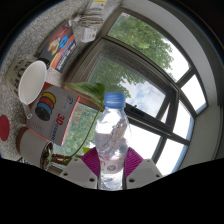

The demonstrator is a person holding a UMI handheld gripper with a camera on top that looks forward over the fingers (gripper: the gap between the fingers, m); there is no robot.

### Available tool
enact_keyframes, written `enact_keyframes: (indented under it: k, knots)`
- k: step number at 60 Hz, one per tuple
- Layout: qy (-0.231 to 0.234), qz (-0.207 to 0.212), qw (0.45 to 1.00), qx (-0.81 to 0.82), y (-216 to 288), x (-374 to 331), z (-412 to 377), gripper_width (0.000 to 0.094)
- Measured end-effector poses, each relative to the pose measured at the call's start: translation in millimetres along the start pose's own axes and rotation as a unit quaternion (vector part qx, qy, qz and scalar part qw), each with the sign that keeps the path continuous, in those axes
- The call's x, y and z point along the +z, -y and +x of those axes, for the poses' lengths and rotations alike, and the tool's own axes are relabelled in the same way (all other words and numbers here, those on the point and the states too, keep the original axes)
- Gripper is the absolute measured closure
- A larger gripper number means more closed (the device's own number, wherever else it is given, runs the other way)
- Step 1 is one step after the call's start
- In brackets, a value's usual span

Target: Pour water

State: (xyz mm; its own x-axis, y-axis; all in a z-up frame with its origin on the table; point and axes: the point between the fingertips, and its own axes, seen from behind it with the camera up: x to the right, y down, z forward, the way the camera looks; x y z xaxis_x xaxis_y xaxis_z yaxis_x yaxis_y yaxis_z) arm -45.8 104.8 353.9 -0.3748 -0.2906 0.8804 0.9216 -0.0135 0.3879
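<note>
A big window (pixel 150 80) fills the frame's right. At centre bottom, the gripper (pixel 112 165) clenches a clear water bottle (pixel 112 135), blue cap still on. Uncap, then tip slowly toward the white cup (pixel 32 82) at left.

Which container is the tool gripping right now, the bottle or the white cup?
The clear water bottle with the blue cap, held between the tool; the white cup stands apart, beyond it.
</note>
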Motion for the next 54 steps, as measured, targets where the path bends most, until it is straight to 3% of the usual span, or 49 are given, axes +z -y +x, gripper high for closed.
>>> enact_keyframes:
  k: [7, 16, 23, 32, 49, 50, 54]
  knots:
    - [-0.003, -0.049, 0.956, 0.291, -37.9, -7.7, 44.3, 0.0661]
    - [0.005, -0.068, 0.793, 0.606, -62.4, -19.8, 45.9, 0.0657]
    - [0.051, -0.081, 0.663, 0.742, -52.0, -27.1, -11.0, 0.0659]
    - [0.119, -0.122, 0.561, 0.81, -35.4, -41.6, -126.7, 0.0658]
    - [0.207, -0.169, 0.538, 0.8, 18.0, -83.2, -276.8, 0.0651]
    - [0.18, -0.154, 0.542, 0.806, 13.0, -79.6, -265.8, 0.0652]
    - [0.163, -0.147, 0.554, 0.803, 13.4, -84.1, -268.0, 0.0622]
